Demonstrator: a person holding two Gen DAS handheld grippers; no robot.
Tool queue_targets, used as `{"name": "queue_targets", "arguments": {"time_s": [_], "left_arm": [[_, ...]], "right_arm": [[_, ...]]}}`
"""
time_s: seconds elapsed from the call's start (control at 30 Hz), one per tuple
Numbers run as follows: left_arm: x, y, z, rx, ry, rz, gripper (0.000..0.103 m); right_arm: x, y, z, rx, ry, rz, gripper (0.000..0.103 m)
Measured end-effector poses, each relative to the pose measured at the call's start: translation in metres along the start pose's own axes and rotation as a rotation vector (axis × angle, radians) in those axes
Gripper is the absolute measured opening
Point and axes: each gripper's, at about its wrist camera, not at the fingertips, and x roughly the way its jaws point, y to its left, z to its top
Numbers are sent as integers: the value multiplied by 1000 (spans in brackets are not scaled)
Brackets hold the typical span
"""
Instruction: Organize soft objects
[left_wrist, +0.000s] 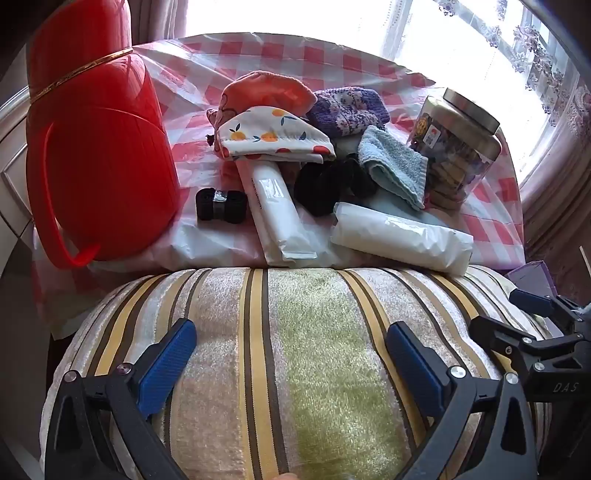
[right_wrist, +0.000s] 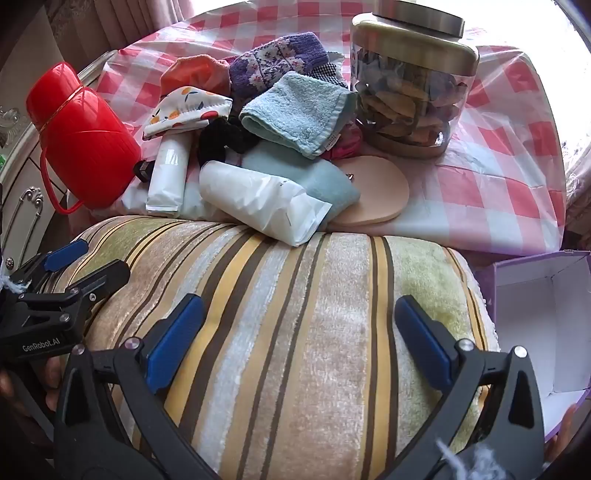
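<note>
Task status: early stage, judged from the layout; no soft item appears sorted yet. The soft items lie in one mixed heap at the middle of the tabletop, on the checked cloth (left_wrist: 491, 225): an orange cloth (left_wrist: 266, 90), a fruit-print cloth (left_wrist: 273, 136), a purple knit (left_wrist: 347, 107), a blue towel (left_wrist: 395, 166), a black item (left_wrist: 328, 184) and two white packs (left_wrist: 273, 214) (left_wrist: 402, 240) that reach toward the near edge. A second pale blue cloth (right_wrist: 325, 181) lies under the heap, beside a flat tan disc (right_wrist: 380, 192). Non-soft items stand at the flanks: a red flask (left_wrist: 99, 155) at the left edge, a jar (left_wrist: 458, 147) toward the right edge, and a small black clip-like part (left_wrist: 221, 205) beside the flask. A striped cushion (left_wrist: 295, 350) lies in front of the near edge, directly under both grippers. An open purple box (right_wrist: 543, 317) sits to the right of the cushion; its visible interior is empty, and it is probably the container for the sort. The left gripper (left_wrist: 291, 354) hangs over the cushion with jaws fully apart and nothing between the pads. The right gripper (right_wrist: 299, 343) shows the same condition: jaws fully apart, nothing gripped. Whether the pads touch the cushion pile cannot be determined. Remaining work: essentially all of it.
</note>
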Motion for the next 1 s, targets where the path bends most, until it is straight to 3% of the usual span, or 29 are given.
{"name": "queue_targets", "arguments": {"time_s": [1.0], "left_arm": [[1, 0, -3, -11, -18, 12, 103]], "right_arm": [[-1, -1, -4, -8, -28, -23, 103]]}}
